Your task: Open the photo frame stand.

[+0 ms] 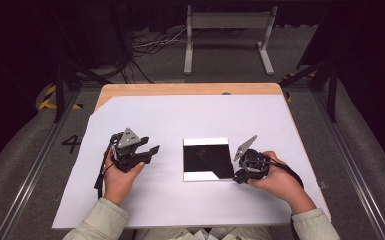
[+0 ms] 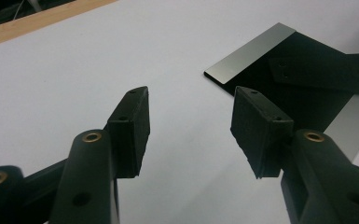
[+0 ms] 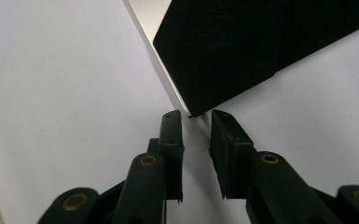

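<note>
Black sheet lies flat, its corner just ahead of the right gripper tips; jaws narrowly apart, empty. Left gripper wide apart. Probably thin, light, floppy: pinch that corner.

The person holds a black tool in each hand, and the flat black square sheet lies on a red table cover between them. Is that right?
Nearly. The table cover is white, not red, as the high view shows. The rest holds: the person holds a black tool in each hand, the left tool and the right tool, and the flat black square sheet with pale silvery edges lies on the cover between them.
</note>
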### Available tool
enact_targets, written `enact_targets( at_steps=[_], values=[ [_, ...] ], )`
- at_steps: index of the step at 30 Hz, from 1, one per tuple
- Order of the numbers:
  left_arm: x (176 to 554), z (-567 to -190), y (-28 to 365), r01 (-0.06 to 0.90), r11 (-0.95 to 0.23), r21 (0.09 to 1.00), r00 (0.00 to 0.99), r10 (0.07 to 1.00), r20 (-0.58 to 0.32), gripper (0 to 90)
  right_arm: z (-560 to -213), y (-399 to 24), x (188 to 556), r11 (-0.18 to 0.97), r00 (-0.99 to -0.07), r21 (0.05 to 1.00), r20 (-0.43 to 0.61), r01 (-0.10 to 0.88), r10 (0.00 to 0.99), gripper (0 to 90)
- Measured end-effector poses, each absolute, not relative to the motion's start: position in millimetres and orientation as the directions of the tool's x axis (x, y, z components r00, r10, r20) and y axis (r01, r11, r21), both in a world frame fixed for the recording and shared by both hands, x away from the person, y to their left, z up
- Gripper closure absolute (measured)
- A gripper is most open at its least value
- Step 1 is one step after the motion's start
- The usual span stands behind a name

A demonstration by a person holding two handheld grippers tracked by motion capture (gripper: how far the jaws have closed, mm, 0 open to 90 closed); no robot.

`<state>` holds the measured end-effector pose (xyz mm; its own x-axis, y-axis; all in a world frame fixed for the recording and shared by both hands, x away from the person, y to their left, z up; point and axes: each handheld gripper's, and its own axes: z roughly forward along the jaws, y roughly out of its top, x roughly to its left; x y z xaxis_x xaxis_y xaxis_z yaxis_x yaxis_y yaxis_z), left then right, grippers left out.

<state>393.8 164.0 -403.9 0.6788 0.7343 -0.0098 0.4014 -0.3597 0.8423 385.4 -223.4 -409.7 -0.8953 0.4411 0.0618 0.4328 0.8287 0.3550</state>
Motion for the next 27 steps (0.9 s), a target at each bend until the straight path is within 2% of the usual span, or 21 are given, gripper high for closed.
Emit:
enact_targets(
  at_steps=[10, 27],
  values=[
    [394, -405, 163, 0.410, -0.362, 0.837, 0.680, 0.733, -0.016, 46.4, -411, -220, 384, 0.846, -0.903, 0.338, 0.024, 0.412, 0.430, 83.3],
    [396, -407, 162, 0.429, -0.369, 0.825, 0.685, 0.728, -0.030, 43.6, -400, -221, 379, 0.847, -0.910, 0.370, -0.013, 0.382, 0.415, 85.1]
  ],
)
